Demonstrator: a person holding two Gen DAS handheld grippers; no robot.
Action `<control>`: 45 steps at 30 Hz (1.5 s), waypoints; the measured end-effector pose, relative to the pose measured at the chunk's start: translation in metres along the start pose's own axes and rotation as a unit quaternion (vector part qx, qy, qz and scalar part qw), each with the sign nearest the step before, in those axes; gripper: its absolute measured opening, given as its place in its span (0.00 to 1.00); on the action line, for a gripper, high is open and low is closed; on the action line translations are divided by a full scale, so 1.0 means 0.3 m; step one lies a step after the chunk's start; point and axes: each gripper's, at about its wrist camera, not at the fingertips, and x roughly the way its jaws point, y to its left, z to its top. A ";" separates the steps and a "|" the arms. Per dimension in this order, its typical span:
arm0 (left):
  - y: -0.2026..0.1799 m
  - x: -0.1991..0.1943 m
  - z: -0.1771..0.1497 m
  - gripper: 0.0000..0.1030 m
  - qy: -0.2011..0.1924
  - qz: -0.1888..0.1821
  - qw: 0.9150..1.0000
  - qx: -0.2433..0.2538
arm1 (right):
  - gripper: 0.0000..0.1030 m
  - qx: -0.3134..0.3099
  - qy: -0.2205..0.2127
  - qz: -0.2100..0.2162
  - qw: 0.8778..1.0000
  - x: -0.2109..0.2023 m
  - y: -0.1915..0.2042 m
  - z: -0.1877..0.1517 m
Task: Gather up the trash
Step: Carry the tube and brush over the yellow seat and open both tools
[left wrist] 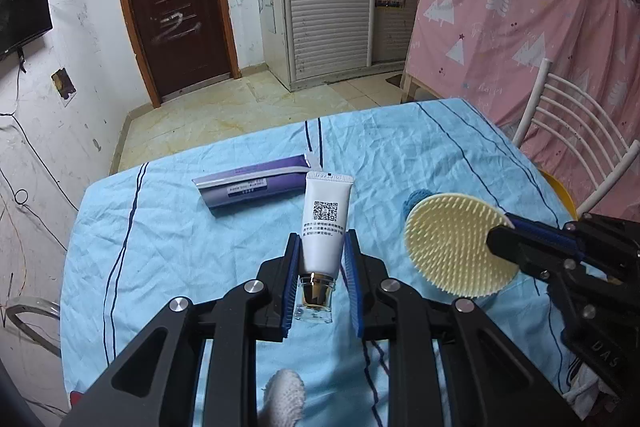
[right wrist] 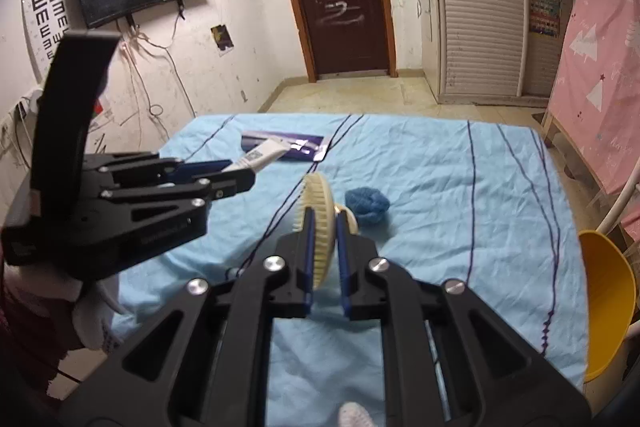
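My left gripper is shut on a white tube with a QR code and a clear cap, held above the blue tablecloth. The right gripper is shut on a round pale-yellow bristle brush, lifted off the cloth. From the left wrist view the brush shows face-on with the right gripper clamped on its right edge. In the right wrist view the left gripper holds the tube at left. A purple tube lies on the cloth behind.
A blue crumpled wad lies on the cloth just past the brush. A yellow bin sits off the table's right side beside a white chair. Pink curtain at right, door and TV beyond the table.
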 end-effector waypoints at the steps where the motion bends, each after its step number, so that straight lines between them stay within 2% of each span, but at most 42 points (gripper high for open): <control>1: -0.006 -0.004 0.007 0.12 -0.003 -0.001 1.000 0.000 | 0.09 0.004 -0.006 -0.001 1.000 -0.013 -0.011 0.006; 7: -0.069 -0.033 0.052 0.12 -0.020 -0.009 1.000 0.005 | 0.09 0.036 -0.037 -0.020 0.998 -0.088 -0.118 0.022; 15: -0.218 -0.067 0.135 0.12 -0.047 -0.028 0.998 0.024 | 0.09 0.084 -0.074 -0.057 0.992 -0.195 -0.297 0.008; 28: -0.544 -0.048 0.233 0.12 -0.062 -0.066 0.994 0.060 | 0.09 0.153 -0.119 -0.147 0.970 -0.357 -0.638 -0.060; 36: -0.746 -0.031 0.277 0.12 -0.065 -0.086 0.990 0.085 | 0.09 0.177 -0.122 -0.190 0.958 -0.378 -0.799 -0.107; 45: -0.910 0.028 0.297 0.12 -0.054 -0.097 0.988 0.103 | 0.09 0.178 -0.111 -0.240 0.948 -0.305 -0.921 -0.144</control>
